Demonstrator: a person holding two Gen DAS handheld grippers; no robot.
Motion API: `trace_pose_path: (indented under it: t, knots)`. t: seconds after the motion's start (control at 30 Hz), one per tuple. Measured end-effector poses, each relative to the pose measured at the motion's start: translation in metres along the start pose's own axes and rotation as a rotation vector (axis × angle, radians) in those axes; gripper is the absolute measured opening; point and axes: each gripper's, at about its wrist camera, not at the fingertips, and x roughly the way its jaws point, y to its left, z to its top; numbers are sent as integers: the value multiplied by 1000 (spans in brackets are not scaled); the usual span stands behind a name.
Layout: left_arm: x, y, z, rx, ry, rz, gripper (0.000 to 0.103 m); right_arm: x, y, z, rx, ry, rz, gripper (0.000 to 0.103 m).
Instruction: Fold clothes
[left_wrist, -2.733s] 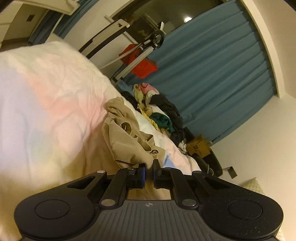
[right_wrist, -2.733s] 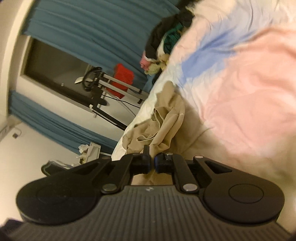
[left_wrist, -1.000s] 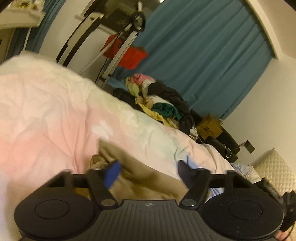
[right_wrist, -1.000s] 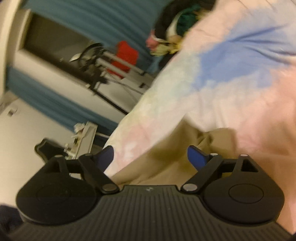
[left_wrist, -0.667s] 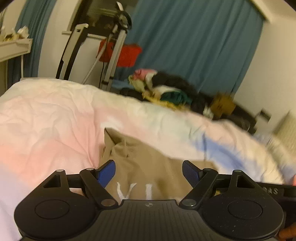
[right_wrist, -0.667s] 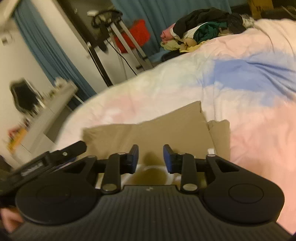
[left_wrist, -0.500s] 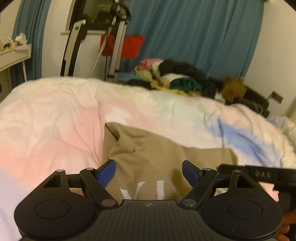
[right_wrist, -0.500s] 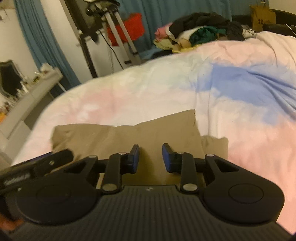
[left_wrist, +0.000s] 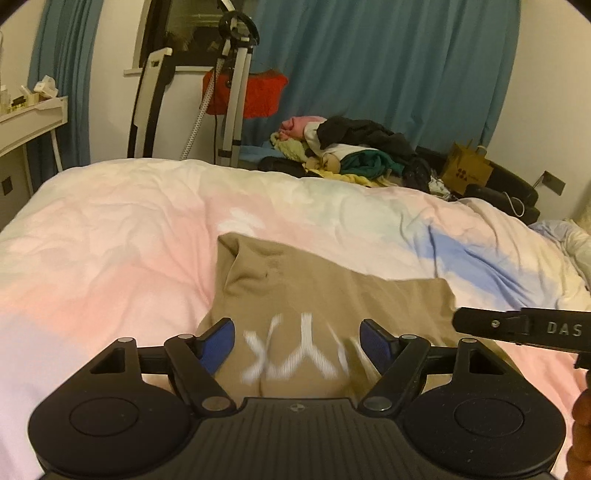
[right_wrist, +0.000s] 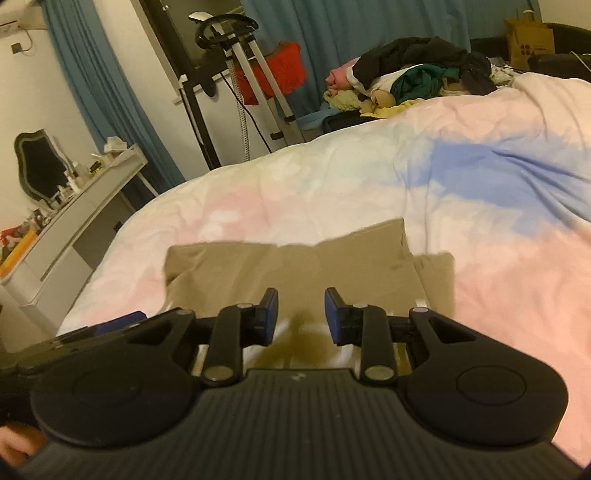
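Both tools empty: left tool (left_wrist: 297, 338) wide open, right tool (right_wrist: 297, 314) part-open | tan shirt (left_wrist: 314, 291) lower-centre on bed (left_wrist: 110, 229) | risk: single-layer grab skews fold

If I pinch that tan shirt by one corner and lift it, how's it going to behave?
The tan shirt will probably go limp and sag, since it already lies creased against the soft duvet. It looks thin, so likely light. Lifting one corner may undo its flat spread, so both the left gripper and right gripper seem wiser.
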Motion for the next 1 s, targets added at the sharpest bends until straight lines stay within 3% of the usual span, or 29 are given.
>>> trace_pose_path:
  t: [0.13,0.2,0.47,0.6,0.73,1.0]
  knots:
    - [-2,-10,-18,32,61,60,81,-9,4,-24,-66,58,-73,29]
    - [-2,-14,-27,44,89,86,83,2,-5,-39,-32,126,-97,28]
    - [-19,-4,-29,-40,90,68,82,6,-9,-45,3,113,-94,28]
    - [-59,-3,-33,-104,55,-6,82,5,-8,-46,13,112,-99,28]
    - [-79,3,-43,-206,71,-161,84,3,-6,-47,19,112,-108,28]
    - [-8,37,-62,-545,297,-239,81,1,-13,-46,92,116,-94,29]
